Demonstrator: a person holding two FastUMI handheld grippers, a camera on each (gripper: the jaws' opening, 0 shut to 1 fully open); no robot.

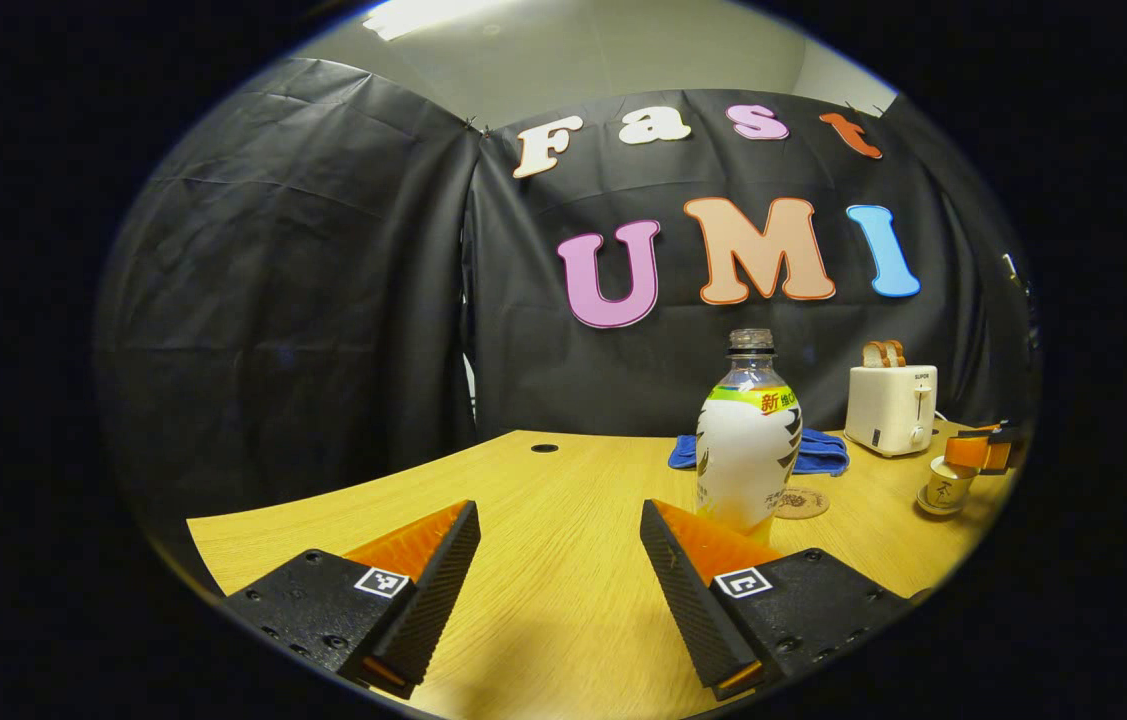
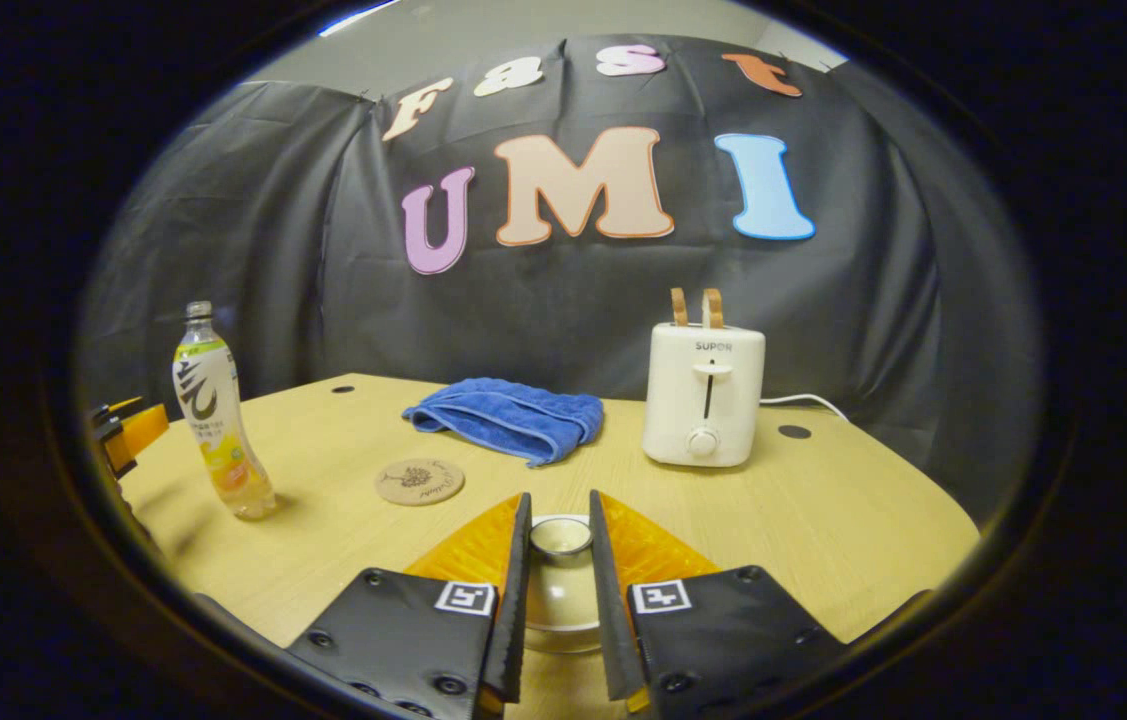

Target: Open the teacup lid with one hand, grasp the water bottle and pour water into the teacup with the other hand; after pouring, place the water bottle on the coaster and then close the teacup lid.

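In the left gripper view the left claw gapes wide over the wood-grain table, the uncapped plastic bottle upright at 1 o'clock, just beyond its right finger. The right gripper view shows the right claw closed on the round teacup lid. The cork coaster lies at 11 o'clock, the blue towel and white toaster beyond.

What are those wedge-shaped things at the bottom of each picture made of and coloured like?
They are the fingers of two handheld grippers. The left gripper and right gripper look alike: black blocky bodies with screws, each finger carrying a small square black-and-white marker, orange wedge-shaped backs, and ribbed black pads on the inner faces.
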